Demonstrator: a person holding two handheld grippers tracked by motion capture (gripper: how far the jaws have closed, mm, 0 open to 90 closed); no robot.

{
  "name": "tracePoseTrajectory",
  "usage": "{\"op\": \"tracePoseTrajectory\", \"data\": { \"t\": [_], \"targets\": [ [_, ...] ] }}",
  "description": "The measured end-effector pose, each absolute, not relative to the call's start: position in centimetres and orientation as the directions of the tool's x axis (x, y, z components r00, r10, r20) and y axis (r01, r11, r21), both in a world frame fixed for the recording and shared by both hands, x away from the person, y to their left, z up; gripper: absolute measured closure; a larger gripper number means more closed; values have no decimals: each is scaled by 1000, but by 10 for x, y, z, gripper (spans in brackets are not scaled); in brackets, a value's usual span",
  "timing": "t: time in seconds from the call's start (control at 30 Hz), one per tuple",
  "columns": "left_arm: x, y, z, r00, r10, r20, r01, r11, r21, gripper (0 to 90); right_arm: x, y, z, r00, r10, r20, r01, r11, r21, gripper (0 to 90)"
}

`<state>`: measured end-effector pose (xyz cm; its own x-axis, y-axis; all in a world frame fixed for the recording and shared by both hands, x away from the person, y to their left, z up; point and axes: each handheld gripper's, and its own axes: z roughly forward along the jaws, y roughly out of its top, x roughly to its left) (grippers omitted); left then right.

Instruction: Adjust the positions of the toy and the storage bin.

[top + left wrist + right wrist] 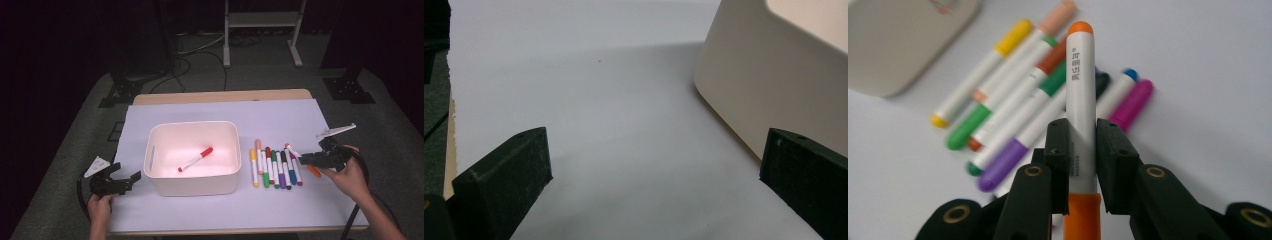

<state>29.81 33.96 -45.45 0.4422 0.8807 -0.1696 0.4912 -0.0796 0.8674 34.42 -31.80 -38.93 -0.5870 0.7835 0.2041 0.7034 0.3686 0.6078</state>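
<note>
My right gripper [306, 159] [1082, 135] is shut on an orange marker [314, 171] [1081, 65], which it holds a little above the table at the right end of a row of several coloured markers [274, 167] [1018, 100]. The marker's white barrel sticks out beyond the pads, and its orange cap is at the hand's side. A white bin [192, 185] [898, 35] stands mid-table with a red marker [195, 159] lying inside. My left gripper [128, 172] [654, 170] rests open near the bin's front left corner [764, 75], with nothing between its jaws.
A white sheet [280, 120] covers the table, with its front edge close to both hands. Beyond the table's far edge are a dark floor, cables and a metal stand [262, 30]. A cable trails from each gripper.
</note>
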Motion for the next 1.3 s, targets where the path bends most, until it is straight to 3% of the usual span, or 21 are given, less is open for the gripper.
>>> {"op": "tracePoseTrajectory", "data": {
  "t": [0.4, 0.7, 1.3],
  "targets": [
    [298, 340, -454, 443, 880, -170, 491, -80, 868, 0, 332, -280, -351, -705, 657, 267, 630, 408, 661, 762],
    [298, 340, -455, 445, 878, -173, 491, -77, 868, 0, 327, -237, -317, -798, 547, 253, 545, 475, 691, 761],
    [299, 340, -455, 449, 876, -177, 493, -78, 866, 0, 332, -158, -278, -891, 387, 237, 431, 560, 707, 761]
  ]
}}
